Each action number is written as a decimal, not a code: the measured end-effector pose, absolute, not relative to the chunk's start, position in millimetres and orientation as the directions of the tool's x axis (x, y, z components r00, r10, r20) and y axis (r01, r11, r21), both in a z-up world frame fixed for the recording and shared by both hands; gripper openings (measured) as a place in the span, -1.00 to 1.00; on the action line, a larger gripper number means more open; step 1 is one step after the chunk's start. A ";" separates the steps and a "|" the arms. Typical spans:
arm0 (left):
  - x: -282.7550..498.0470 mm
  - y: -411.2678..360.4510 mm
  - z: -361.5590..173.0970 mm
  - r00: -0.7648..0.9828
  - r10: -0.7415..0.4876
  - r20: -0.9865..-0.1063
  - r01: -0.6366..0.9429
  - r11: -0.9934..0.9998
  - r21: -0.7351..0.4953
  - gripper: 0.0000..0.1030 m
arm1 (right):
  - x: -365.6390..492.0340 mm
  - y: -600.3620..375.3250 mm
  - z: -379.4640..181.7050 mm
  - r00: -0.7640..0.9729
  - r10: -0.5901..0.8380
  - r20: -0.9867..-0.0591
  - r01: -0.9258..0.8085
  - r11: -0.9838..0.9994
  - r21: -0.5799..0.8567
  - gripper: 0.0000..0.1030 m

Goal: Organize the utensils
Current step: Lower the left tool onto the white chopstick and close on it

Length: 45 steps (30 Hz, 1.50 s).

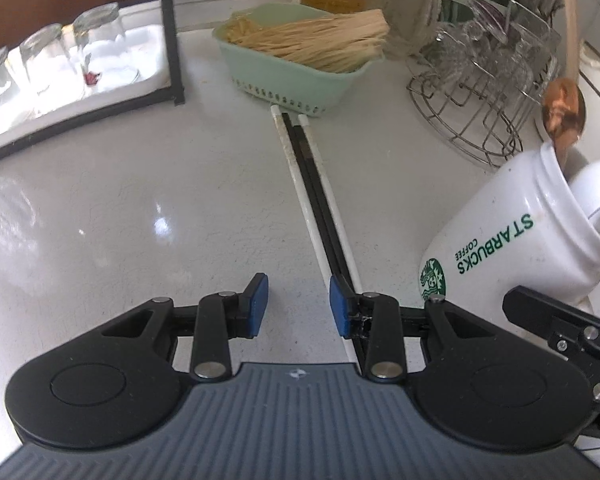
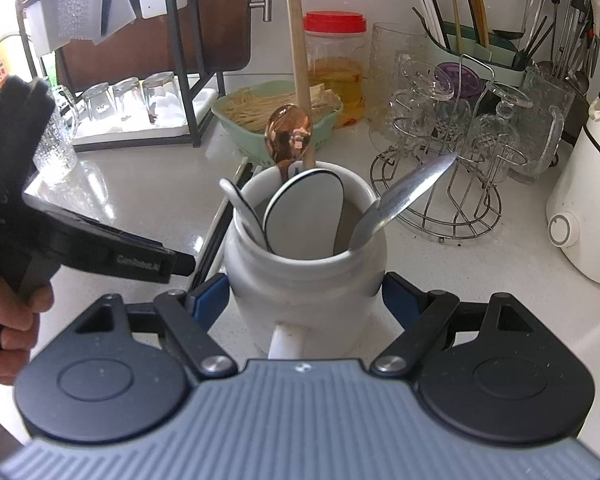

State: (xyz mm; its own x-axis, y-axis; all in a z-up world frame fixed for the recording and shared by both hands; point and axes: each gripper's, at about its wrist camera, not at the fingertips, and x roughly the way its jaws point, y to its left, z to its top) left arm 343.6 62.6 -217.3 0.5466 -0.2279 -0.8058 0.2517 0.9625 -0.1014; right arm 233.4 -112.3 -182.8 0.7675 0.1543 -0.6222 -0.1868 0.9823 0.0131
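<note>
A white Starbucks mug (image 2: 303,276) stands on the counter between the pads of my right gripper (image 2: 303,300), which is shut on it. It holds a copper spoon (image 2: 288,136), a wooden-handled utensil (image 2: 298,52), a steel spoon (image 2: 403,196) and white ceramic spoons (image 2: 305,212). In the left wrist view the mug (image 1: 511,236) is at the right. Several white and black chopsticks (image 1: 315,208) lie side by side on the counter. My left gripper (image 1: 298,304) is open and empty, low over their near ends, with its right pad above them.
A green basket of wooden sticks (image 1: 300,56) sits beyond the chopsticks. A wire rack of glass cups (image 2: 451,152) stands to the right, upturned glasses on a tray (image 1: 60,64) to the left. A white appliance (image 2: 587,200) is far right. A utensil holder (image 2: 479,40) stands at the back.
</note>
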 end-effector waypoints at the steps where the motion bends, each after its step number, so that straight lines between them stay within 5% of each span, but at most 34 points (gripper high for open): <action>1: 345.1 61.7 -216.6 0.543 -0.229 -0.808 0.255 0.962 -0.101 -0.24 | 233.4 -112.4 -182.7 0.768 0.155 -0.622 -0.187 0.982 0.014 0.67; 11: 353.6 44.3 -215.1 0.510 -0.183 -0.840 0.272 0.961 -0.044 -0.30 | 232.4 -112.9 -183.8 0.772 0.158 -0.615 -0.185 0.983 0.019 0.67; 13: 354.9 42.0 -214.3 0.508 -0.159 -0.846 0.270 0.963 -0.019 -0.68 | 233.0 -112.8 -183.2 0.771 0.158 -0.617 -0.185 0.983 0.020 0.67; 21: 352.0 49.8 -206.1 0.506 -0.120 -0.854 0.259 0.966 0.018 -0.98 | 233.0 -112.3 -183.4 0.773 0.160 -0.614 -0.186 0.982 0.021 0.67; 40: 310.0 76.9 -196.9 0.501 -0.158 -0.851 0.165 0.983 -0.086 -0.99 | 237.1 -119.6 -185.3 0.776 0.204 -0.596 -0.240 0.971 0.020 0.67; 45: 327.8 73.7 -194.2 0.519 -0.166 -0.838 0.185 0.980 -0.079 -0.80 | 239.3 -120.3 -185.0 0.774 0.209 -0.597 -0.247 0.969 0.019 0.67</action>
